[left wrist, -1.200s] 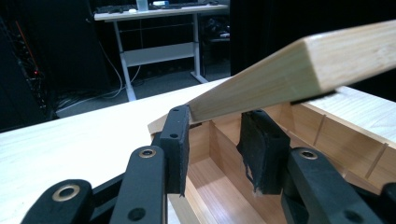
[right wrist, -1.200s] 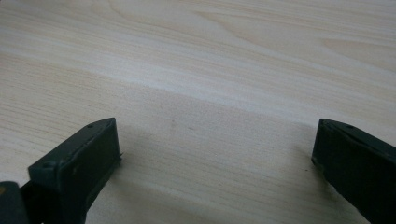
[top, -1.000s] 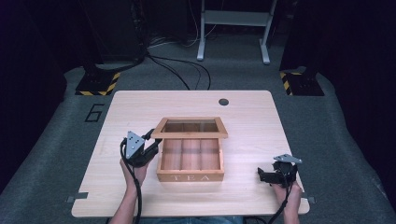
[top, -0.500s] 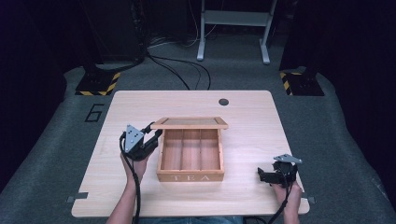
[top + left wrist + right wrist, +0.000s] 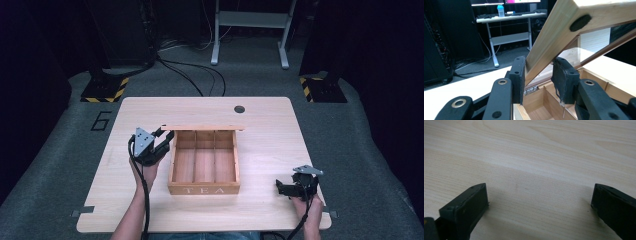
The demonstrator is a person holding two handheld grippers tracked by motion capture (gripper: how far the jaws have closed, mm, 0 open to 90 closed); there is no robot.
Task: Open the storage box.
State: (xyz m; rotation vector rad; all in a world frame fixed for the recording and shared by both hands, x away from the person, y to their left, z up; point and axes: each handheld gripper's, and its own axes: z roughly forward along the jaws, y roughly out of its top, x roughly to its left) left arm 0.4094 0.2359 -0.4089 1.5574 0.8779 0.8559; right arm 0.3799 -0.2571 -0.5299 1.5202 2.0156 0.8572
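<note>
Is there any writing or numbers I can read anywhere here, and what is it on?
"TEA": pale capital letters on the front wall of the wooden box, seen from the high view.
"6": a large dark numeral on the grey floor mat, left of the table.
The screens at the top of the left gripper view are too small and cut off to read.
Nothing else bears readable text.

My left gripper (image 5: 165,137) is squeezing tight — my right gripper (image 5: 284,188) is resting low with its jaws spread wide apart.
</note>
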